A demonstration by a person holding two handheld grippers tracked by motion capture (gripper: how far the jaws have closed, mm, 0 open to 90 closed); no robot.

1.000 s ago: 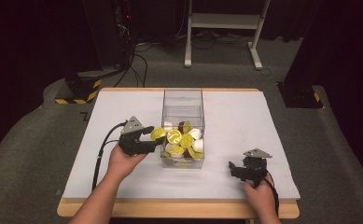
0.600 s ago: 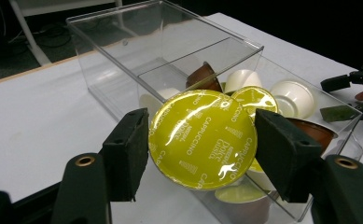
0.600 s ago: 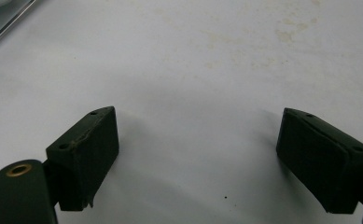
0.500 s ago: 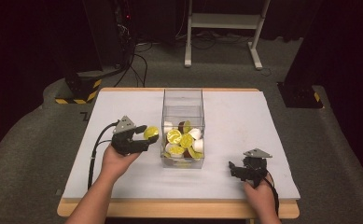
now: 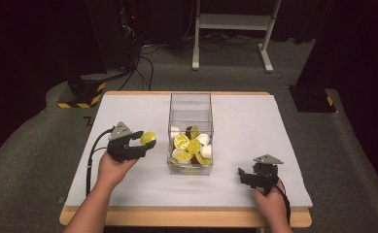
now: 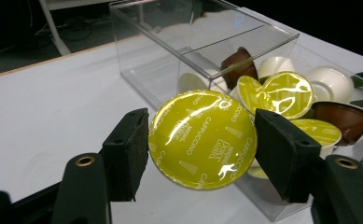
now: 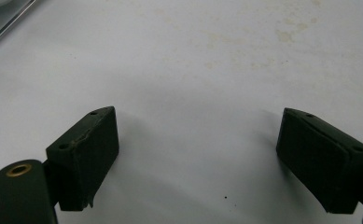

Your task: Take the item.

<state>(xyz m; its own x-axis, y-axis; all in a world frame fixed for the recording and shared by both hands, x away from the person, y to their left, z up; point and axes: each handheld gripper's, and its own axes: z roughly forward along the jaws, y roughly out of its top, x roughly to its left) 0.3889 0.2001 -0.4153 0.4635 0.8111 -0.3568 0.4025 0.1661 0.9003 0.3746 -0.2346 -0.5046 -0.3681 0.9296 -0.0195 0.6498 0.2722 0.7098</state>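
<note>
Toward the tabletop's left edge, the left gripper (image 5: 142, 144) is clamped on a yellow foil-lidded capsule (image 6: 202, 139), lid toward its camera, so the capsule's body is hidden; it is held above the white tabletop (image 5: 245, 121), just left of the clear box (image 5: 190, 109). At the middle, that box holds yellow-lidded, white and brown capsules (image 5: 191, 145) heaped at its near end, too overlapped to count; in the left gripper view its right part is cut off. Near the front right corner, the right gripper (image 5: 247, 175) hangs spread wide with nothing between its 2 jaws, over faintly stained tabletop. Beyond lie grey floor, cables (image 5: 143, 60) and a white stand (image 5: 235, 26), partly in darkness.
</note>
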